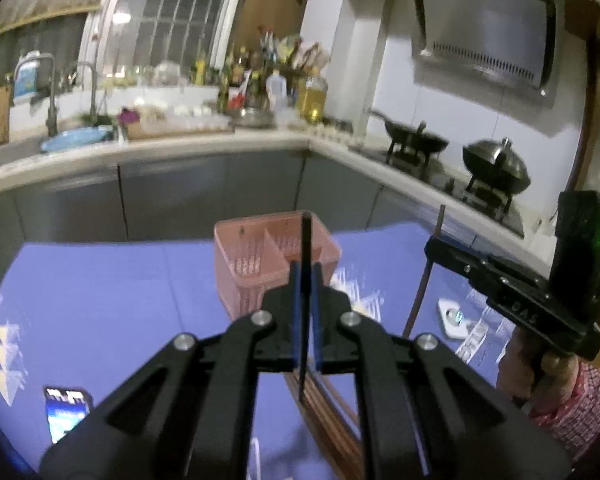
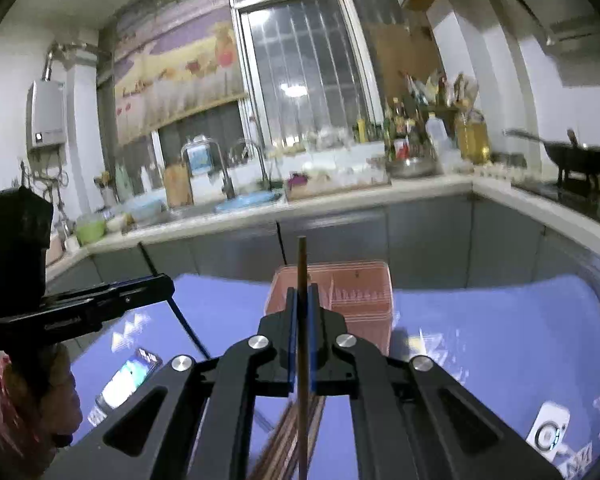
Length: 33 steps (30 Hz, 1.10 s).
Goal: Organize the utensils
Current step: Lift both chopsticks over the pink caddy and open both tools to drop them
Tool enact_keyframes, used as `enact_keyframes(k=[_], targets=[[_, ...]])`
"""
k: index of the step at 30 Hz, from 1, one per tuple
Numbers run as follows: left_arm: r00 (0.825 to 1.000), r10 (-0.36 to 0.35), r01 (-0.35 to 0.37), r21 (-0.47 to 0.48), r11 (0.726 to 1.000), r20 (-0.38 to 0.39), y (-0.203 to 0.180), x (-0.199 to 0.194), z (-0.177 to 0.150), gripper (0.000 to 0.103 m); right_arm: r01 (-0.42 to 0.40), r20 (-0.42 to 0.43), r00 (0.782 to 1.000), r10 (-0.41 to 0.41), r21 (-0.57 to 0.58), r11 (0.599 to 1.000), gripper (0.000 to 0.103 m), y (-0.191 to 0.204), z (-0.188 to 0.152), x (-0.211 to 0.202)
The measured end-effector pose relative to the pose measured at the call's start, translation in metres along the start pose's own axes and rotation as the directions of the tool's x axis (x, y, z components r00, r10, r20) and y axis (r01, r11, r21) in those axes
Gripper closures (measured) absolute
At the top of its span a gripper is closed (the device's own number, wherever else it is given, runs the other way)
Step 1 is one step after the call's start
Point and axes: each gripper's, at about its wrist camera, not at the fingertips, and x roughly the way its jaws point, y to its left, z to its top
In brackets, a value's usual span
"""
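Observation:
A pink slotted utensil basket (image 1: 276, 264) with two compartments stands on the blue table; it also shows in the right wrist view (image 2: 352, 296). My left gripper (image 1: 306, 276) is shut on a black chopstick (image 1: 306, 240), held upright in front of the basket. My right gripper (image 2: 302, 300) is shut on a brown chopstick (image 2: 301, 272), also upright before the basket. A pile of brown chopsticks (image 1: 332, 424) lies on the table under both grippers, also seen in the right wrist view (image 2: 288, 432). The right gripper shows at the right of the left view (image 1: 434, 246), the left gripper at the left of the right view (image 2: 168, 284).
A phone (image 1: 66, 412) lies at the table's left. A small white device (image 1: 454, 318) lies at the right, also in the right wrist view (image 2: 548, 432). Behind stand a kitchen counter (image 1: 180, 148) with sink and bottles, and a stove with woks (image 1: 492, 164).

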Motion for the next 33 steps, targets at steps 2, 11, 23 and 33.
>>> enact_keyframes(k=[2,11,23,33], targets=[[1.000,-0.011,0.011,0.000,1.000,0.025,0.000,-0.005,0.019,0.099,0.000,0.034,0.999,0.000,-0.007,1.000,0.098,0.002,0.022,0.002],[0.982,0.065,-0.072,0.030,0.997,0.179,0.000,0.007,0.125,0.099,0.058,0.191,0.980,-0.052,-0.022,0.998,0.098,0.002,0.119,0.054],[0.986,0.165,-0.165,-0.002,0.986,-0.007,0.039,0.124,0.099,0.099,0.084,0.030,0.996,-0.085,0.036,0.996,0.098,-0.026,0.077,0.158],[0.972,0.218,-0.224,-0.064,0.972,-0.092,0.047,0.135,0.070,0.055,0.074,-0.065,0.996,-0.066,0.121,0.990,0.095,-0.026,0.060,0.157]])
